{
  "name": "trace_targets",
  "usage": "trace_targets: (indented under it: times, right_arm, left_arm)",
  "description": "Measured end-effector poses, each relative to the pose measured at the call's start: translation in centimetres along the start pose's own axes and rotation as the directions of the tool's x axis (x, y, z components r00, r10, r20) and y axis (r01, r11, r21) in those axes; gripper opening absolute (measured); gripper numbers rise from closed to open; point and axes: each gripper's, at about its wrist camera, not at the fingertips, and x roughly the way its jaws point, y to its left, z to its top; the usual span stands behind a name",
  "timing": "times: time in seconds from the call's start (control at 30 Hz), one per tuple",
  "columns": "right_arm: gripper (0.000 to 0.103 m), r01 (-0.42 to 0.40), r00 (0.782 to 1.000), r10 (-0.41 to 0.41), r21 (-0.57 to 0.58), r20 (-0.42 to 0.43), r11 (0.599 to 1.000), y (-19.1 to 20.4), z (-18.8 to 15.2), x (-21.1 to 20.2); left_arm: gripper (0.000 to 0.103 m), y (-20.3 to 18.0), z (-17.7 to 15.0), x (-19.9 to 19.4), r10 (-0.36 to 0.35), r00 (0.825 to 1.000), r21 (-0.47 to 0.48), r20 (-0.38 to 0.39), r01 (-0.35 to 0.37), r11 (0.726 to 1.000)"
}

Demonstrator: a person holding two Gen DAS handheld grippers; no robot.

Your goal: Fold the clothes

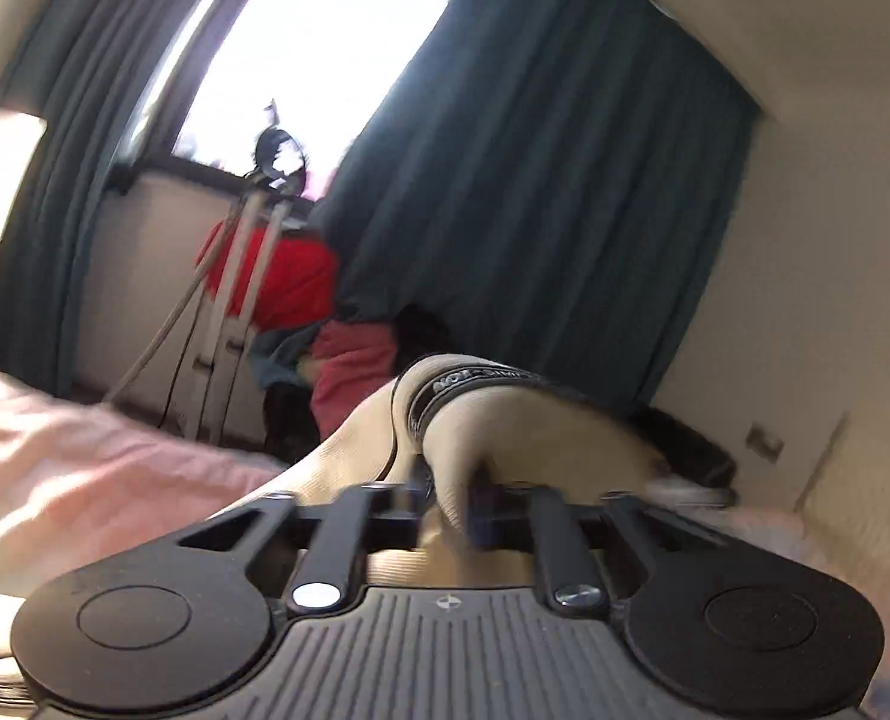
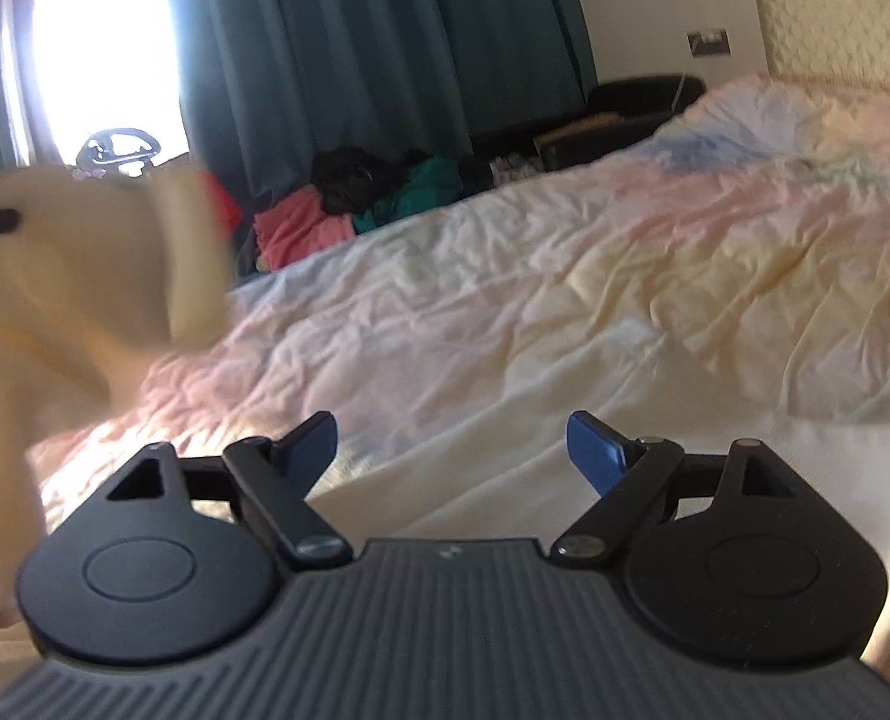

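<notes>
Cream garment (image 1: 493,432), a ribbed-looking knit with a dark band near its top, sits bunched between the narrowed jaws of the left gripper (image 1: 454,507), which is clamped on the cloth and holds it up above the bed (image 1: 55,468). White lettering runs along the dark band, but it is upside down and too blurred to read. In the right wrist view the same cream garment (image 2: 85,276) hangs blurred at the left edge, clear of the bedding below it. The right gripper (image 2: 452,450) stands wide apart, its blue pads (image 2: 595,456) bare, with nothing between them; it hovers over the crumpled pastel duvet (image 2: 565,300) without touching it. Beyond the bed, a heap of clothes (image 2: 349,204) in pink, black and green lies on the floor beside teal curtains (image 2: 325,60). A red item (image 1: 289,276) sits under the bright window (image 1: 325,48).
</notes>
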Motion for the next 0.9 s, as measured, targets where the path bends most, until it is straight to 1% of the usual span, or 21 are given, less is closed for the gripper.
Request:
trace_targets:
  times: [0.03,0.07,0.1,0.13,0.2,0.27,0.37,0.4,0.47,0.5,0.53,0.63,0.7,0.77,0.83,0.9]
  right_arm:
    - [0.086,-0.001,1.000,0.001,-0.008,0.004,1.000,0.2,0.0,-0.2]
    - [0.085,-0.003,1.000,0.003,-0.012,0.006,1.000,0.3,0.1,-0.3]
    - [0.085,-0.005,1.000,0.005,-0.016,0.009,1.000,0.3,0.0,-0.4]
    - [0.085,-0.005,1.000,0.005,-0.022,0.010,1.000,0.4,0.0,-0.4]
    - [0.085,-0.007,1.000,0.007,-0.036,0.010,0.999,0.5,-0.1,-0.3]
    - [0.085,-0.015,1.000,0.015,-0.049,-0.004,0.999,0.7,-0.3,0.0]
    - [0.085,-0.044,0.999,0.043,-0.064,-0.012,0.997,1.1,-0.5,0.0]
    - [0.085,-0.055,0.998,0.054,-0.067,-0.014,0.996,1.3,-0.7,-0.1]
    - [0.085,-0.077,0.997,0.076,-0.073,-0.019,0.994,1.6,-0.9,-0.2]
    - [0.085,-0.096,0.995,0.095,-0.077,-0.020,0.992,1.8,-1.0,-0.4]
    - [0.085,-0.116,0.993,0.115,-0.085,-0.019,0.990,2.0,-1.1,-0.6]
    - [0.085,-0.189,0.982,0.188,-0.122,-0.017,0.974,3.0,-1.5,-1.5]
    - [0.085,-0.260,0.965,0.260,-0.161,-0.027,0.952,3.8,-2.0,-2.1]
    - [0.085,-0.332,0.943,0.325,-0.208,-0.068,0.920,4.9,-2.7,-2.6]
    - [0.085,-0.374,0.927,0.361,-0.253,-0.099,0.892,6.0,-3.4,-3.1]
    - [0.085,-0.393,0.919,0.380,-0.327,-0.105,0.859,7.2,-3.9,-3.9]
  left_arm:
    - [0.050,0.4,-0.2,-0.1,0.033,0.999,-0.005,-0.025,-0.033,0.999]
    - [0.052,0.7,-0.7,-0.1,0.049,0.997,0.003,-0.062,-0.048,0.999]
    - [0.058,0.8,-1.4,0.1,0.071,0.992,0.024,-0.107,-0.069,0.997]
    - [0.068,0.9,-2.1,0.3,0.098,0.984,0.045,-0.151,-0.092,0.995]
    - [0.075,0.7,-3.9,0.1,0.196,0.956,0.094,-0.218,-0.179,0.979]
    - [0.076,0.2,-5.7,-1.4,0.241,0.938,0.139,-0.250,-0.212,0.967]
    - [0.079,-0.5,-8.2,-6.0,0.288,0.927,0.222,-0.239,-0.236,0.946]
    - [0.081,-0.7,-9.2,-8.3,0.314,0.924,0.255,-0.217,-0.257,0.932]
    - [0.082,-1.2,-10.9,-12.5,0.349,0.919,0.282,-0.182,-0.291,0.914]
    - [0.083,-1.4,-11.7,-14.6,0.369,0.914,0.288,-0.170,-0.312,0.905]
    - [0.084,-1.4,-12.4,-16.8,0.382,0.911,0.283,-0.154,-0.330,0.901]
    - [0.090,-1.3,-14.3,-22.7,0.391,0.915,0.215,-0.100,-0.364,0.906]
    - [0.090,-0.8,-15.3,-26.0,0.390,0.918,0.161,-0.067,-0.376,0.913]
    - [0.090,-0.1,-15.5,-26.9,0.385,0.920,0.102,-0.079,-0.377,0.921]
    - [0.090,0.4,-15.5,-27.5,0.382,0.920,0.064,-0.086,-0.378,0.924]
    - [0.090,0.8,-15.4,-27.7,0.390,0.917,0.051,-0.086,-0.387,0.921]
